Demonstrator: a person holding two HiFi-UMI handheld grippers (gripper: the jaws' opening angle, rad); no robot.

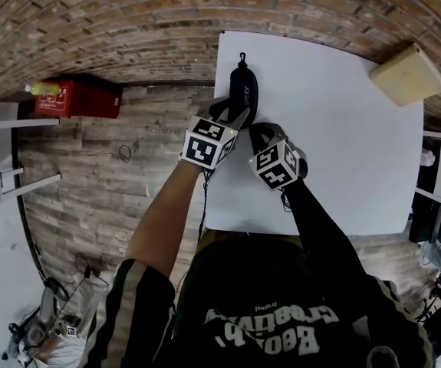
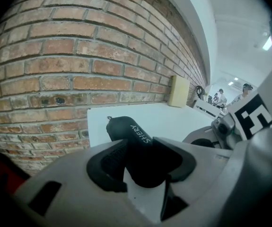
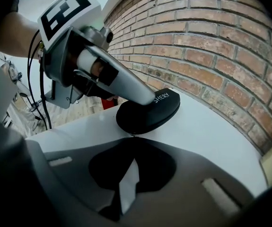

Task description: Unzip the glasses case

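Observation:
A black zipped glasses case (image 1: 243,90) lies lengthwise near the left edge of the white table (image 1: 335,152). My left gripper (image 1: 238,118) reaches in from the left, and its pads close on the case's near end (image 2: 126,131), which fills the gap between them. In the right gripper view, one of its fingers (image 3: 131,86) lies over the case (image 3: 150,115). My right gripper (image 1: 260,133) sits just in front of the case's near end, jaws shut (image 3: 132,141). A thin zipper pull (image 3: 133,135) runs from the case into the tips.
A tan foam block (image 1: 408,73) sits at the table's far right corner, against the brick wall (image 2: 79,56). The case lies close to the table's left edge. A red box (image 1: 78,98) rests on the wooden floor to the left.

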